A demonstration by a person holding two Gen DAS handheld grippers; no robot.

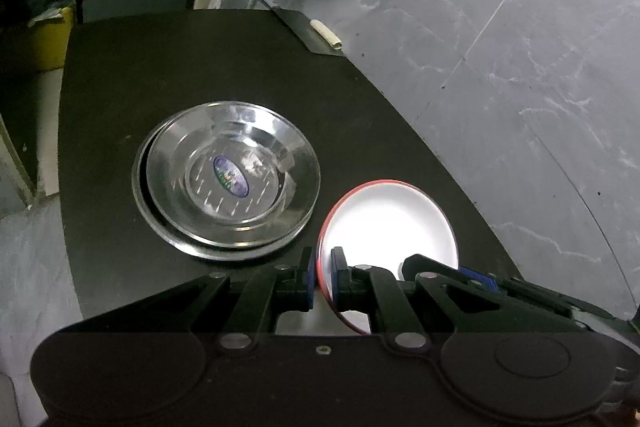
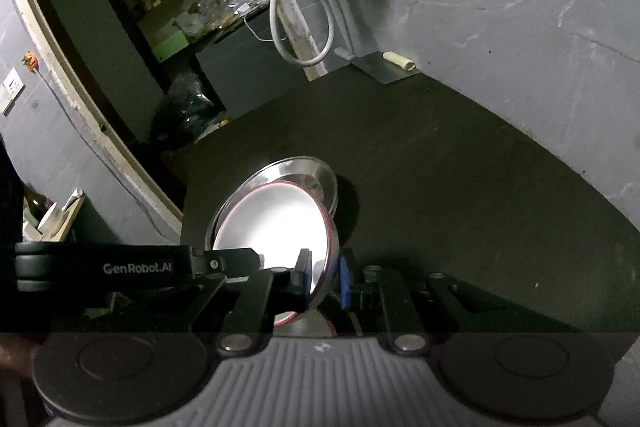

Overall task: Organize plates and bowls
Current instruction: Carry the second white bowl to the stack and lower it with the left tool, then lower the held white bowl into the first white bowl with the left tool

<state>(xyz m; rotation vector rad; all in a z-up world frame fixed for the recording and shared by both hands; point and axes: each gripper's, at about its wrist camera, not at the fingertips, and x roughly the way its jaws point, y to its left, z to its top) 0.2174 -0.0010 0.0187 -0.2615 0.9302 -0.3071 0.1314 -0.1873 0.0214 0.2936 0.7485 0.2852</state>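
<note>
Your left gripper [image 1: 322, 279] has its jaws clamped on the near rim of the white, red-edged plate [image 1: 390, 223]; your right gripper [image 2: 325, 277] pinches the same plate [image 2: 276, 223] at its other edge, jaws narrow on the rim; you hold it just beside the steel bowl [image 1: 236, 175], which sits nested in a second steel dish [image 1: 144, 203] on the dark round table [image 1: 160, 67]; from the right wrist view the plate partly covers the bowl [image 2: 320, 175].

Dark round-edged table [image 1: 160, 67], stacked steel plates [image 1: 228, 179] resting on its top
</note>
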